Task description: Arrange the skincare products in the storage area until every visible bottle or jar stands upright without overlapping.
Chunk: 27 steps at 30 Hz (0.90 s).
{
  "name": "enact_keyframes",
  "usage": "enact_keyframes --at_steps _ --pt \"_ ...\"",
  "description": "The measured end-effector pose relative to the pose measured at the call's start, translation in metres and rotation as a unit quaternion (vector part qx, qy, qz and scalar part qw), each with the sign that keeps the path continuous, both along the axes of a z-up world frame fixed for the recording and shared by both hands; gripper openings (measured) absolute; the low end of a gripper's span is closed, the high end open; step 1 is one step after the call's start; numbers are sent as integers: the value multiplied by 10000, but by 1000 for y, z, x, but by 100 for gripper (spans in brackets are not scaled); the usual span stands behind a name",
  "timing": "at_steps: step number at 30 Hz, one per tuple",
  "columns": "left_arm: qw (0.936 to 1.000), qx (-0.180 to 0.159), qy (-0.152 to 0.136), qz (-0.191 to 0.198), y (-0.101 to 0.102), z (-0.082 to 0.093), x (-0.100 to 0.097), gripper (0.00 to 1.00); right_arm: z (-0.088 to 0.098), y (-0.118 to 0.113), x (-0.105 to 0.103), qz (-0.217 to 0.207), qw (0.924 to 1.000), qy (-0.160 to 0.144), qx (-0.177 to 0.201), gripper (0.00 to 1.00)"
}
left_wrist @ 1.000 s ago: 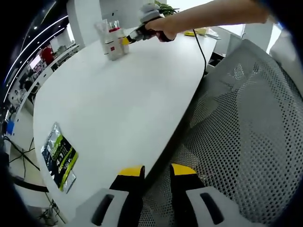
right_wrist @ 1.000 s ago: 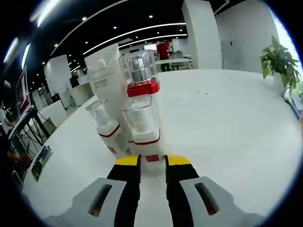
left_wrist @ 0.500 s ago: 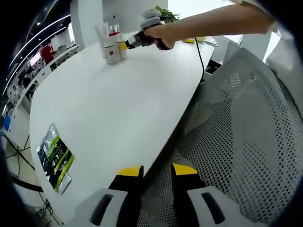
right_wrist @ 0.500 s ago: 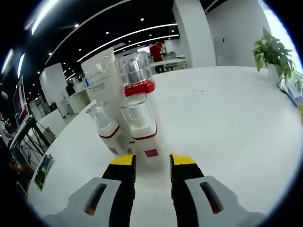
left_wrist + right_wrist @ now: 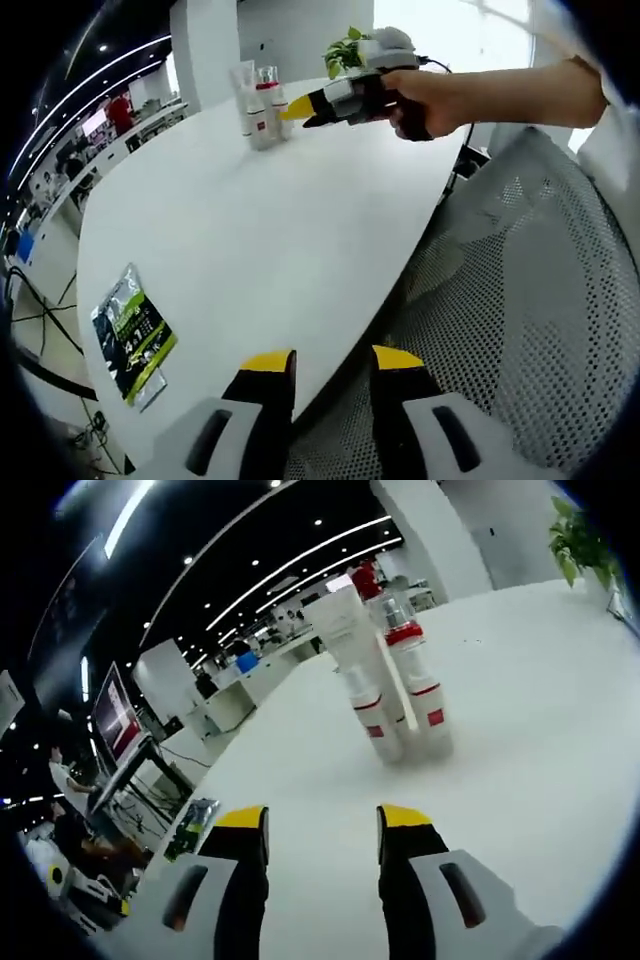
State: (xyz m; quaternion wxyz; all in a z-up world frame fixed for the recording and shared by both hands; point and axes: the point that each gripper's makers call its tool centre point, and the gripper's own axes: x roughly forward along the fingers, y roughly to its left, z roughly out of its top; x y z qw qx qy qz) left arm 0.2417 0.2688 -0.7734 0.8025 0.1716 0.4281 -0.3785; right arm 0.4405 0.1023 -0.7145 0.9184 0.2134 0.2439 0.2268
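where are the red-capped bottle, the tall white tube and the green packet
red-capped bottle point(image 5: 418, 695), right gripper view, on its white body below the red cap
tall white tube point(image 5: 352, 638), right gripper view, on its upper face
green packet point(image 5: 133, 333), left gripper view, on its printed front

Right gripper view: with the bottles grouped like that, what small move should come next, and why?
Probably a pause to check rather than another grasp. The right gripper is open and holds nothing, short of the bottles. They stand upright in a tight cluster on the white table, beside a tall white tube. Whether they touch is unclear, so a closer look seems sensible.
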Motion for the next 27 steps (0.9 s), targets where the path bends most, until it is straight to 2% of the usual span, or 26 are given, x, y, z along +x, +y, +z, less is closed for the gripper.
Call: enact_keyframes --at_steps 1,3,6,7,9,11,12,15,17,22,23,25,26,27 --pt "10000 -35 -63 22 0 3 2 30 6 10 -6 150 9998 -125 -88 42" --pt "9998 -162 -26 88 -2 5 2 28 13 25 -15 396 9990 -209 7 42" --pt "9994 -289 -145 98 -4 11 5 23 29 44 -28 632 9966 -395 362 39" --pt "9991 -370 -147 129 -5 14 6 23 35 54 -37 928 9939 -445 399 37" --pt "9968 -734 -159 288 -10 23 10 23 43 58 -44 988 9926 -603 367 36" --pt "9927 -1097 -261 433 -12 37 17 23 52 67 -56 1147 9897 -573 635 38" --pt "9887 -1393 -257 482 -16 45 19 23 54 68 -58 1137 9896 -603 636 40" --pt "9808 -1801 -408 622 -16 61 27 29 62 75 -70 1242 9875 -621 745 44" --pt "9744 -2108 -412 664 -17 72 28 29 70 78 -78 1240 9872 -655 754 47" --pt "9546 -2814 -379 906 -14 95 34 32 84 83 -97 1353 9850 -671 830 51" --pt "9498 -2964 -389 925 -14 100 36 32 84 84 -101 1394 9852 -682 730 51" --pt "9449 -3117 -395 919 -14 105 38 33 79 85 -114 1631 9837 -659 361 49" --pt "9393 -3295 -346 892 -16 109 37 33 77 84 -118 1688 9831 -697 106 50" --pt "9342 -3438 -386 867 -17 115 37 34 76 83 -120 1703 9827 -726 22 51"
